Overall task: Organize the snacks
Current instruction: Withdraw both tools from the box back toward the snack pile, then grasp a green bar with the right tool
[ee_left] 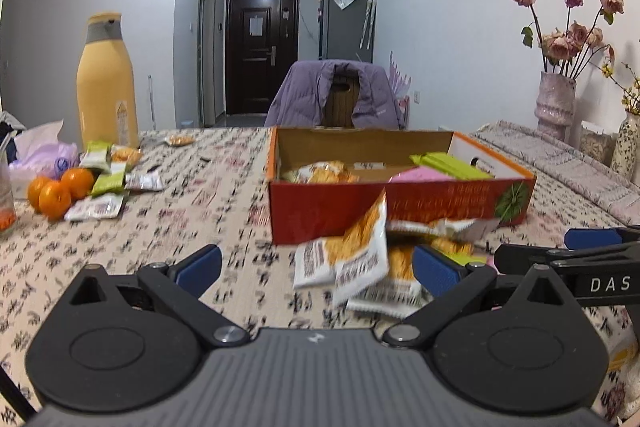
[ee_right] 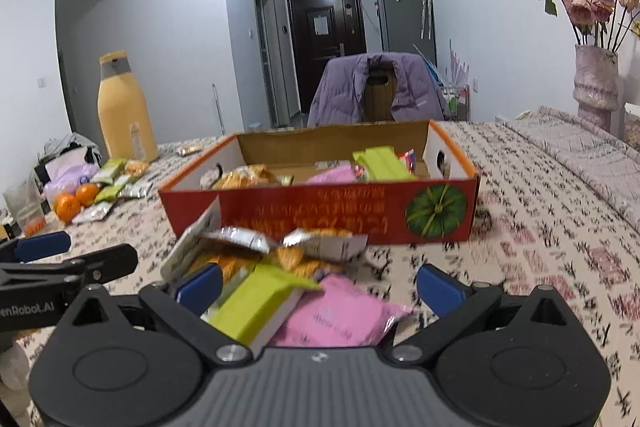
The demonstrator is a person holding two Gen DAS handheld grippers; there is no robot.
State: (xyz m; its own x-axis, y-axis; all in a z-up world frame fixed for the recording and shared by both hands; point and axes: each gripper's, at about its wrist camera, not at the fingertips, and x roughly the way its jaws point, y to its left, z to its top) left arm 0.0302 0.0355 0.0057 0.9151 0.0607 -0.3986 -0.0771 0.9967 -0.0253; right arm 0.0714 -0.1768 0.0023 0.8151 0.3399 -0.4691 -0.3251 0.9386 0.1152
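Note:
A red cardboard box (ee_left: 328,215) (ee_right: 312,213) sits mid-table and holds orange, green and pink snack packs. In front of it lies a loose pile. In the left wrist view, white-and-orange packets (ee_left: 352,263) lie between the wide-apart fingers of my left gripper (ee_left: 316,265), which is open. In the right wrist view, a green box (ee_right: 260,303) and a pink packet (ee_right: 344,315) lie between the fingers of my right gripper (ee_right: 320,289), also open. Crumpled orange packets (ee_right: 256,247) lie just beyond them. Each gripper shows at the edge of the other's view.
More snack packets (ee_left: 108,183) and three oranges (ee_left: 60,189) lie at the far left beside a tall yellow bottle (ee_left: 106,83) and a tissue pack. A vase of dried roses (ee_left: 556,103) stands at the right. A chair with a purple jacket (ee_left: 336,95) is behind the table.

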